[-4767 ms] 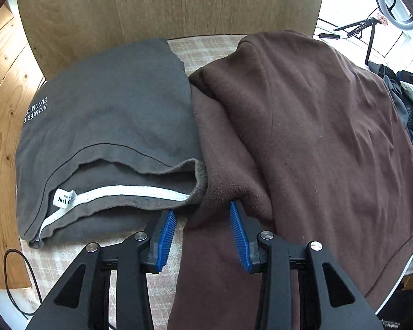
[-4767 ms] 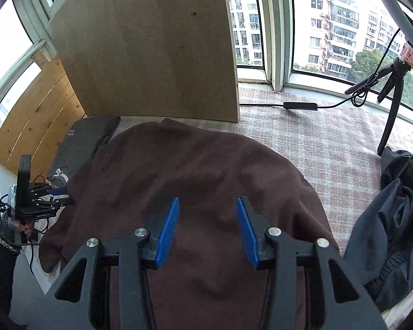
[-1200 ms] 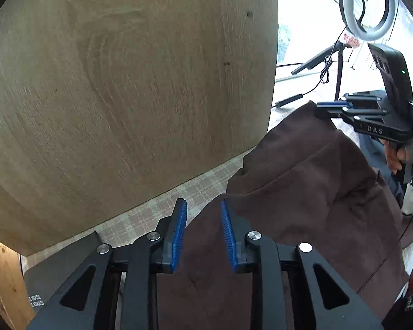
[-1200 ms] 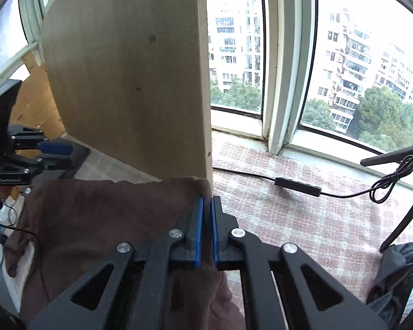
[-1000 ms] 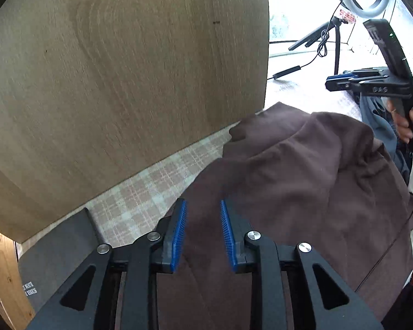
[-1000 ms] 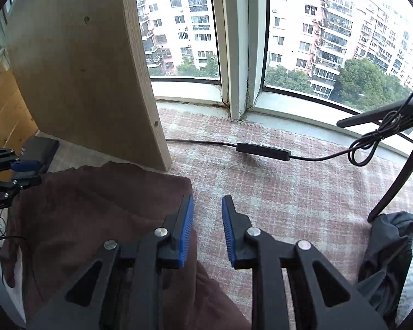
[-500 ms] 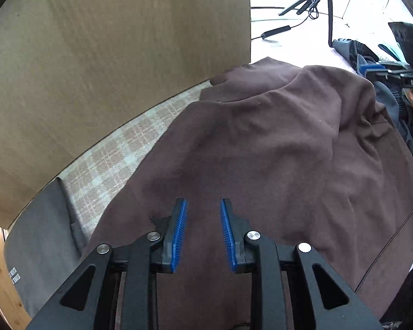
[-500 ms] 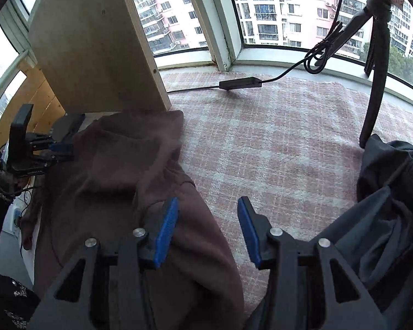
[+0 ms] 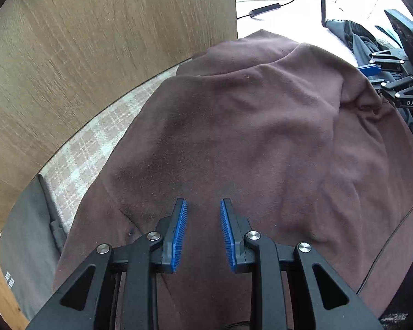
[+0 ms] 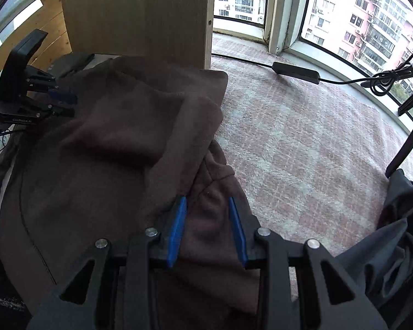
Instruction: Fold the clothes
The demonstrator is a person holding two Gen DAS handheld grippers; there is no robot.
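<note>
The dark brown fleece garment lies spread over the pink-and-grey checked cloth surface, just ahead of and beneath both claws, its far edge against the upright pale wooden board. Judging by its nap and soft humps, it is light, limp and grippy rather than slippery; it should bunch easily, so an edge or corner fold is the best place to pinch. The left claw points steeply down over the cloth's middle, its blue pads partly apart with nothing pinched between them. The right claw, also tipped steeply down at the garment's right edge, is closing, a raised fold of fleece standing between its pads; whether they press yet I cannot tell. A folded grey garment lies to the left claw's left
</note>
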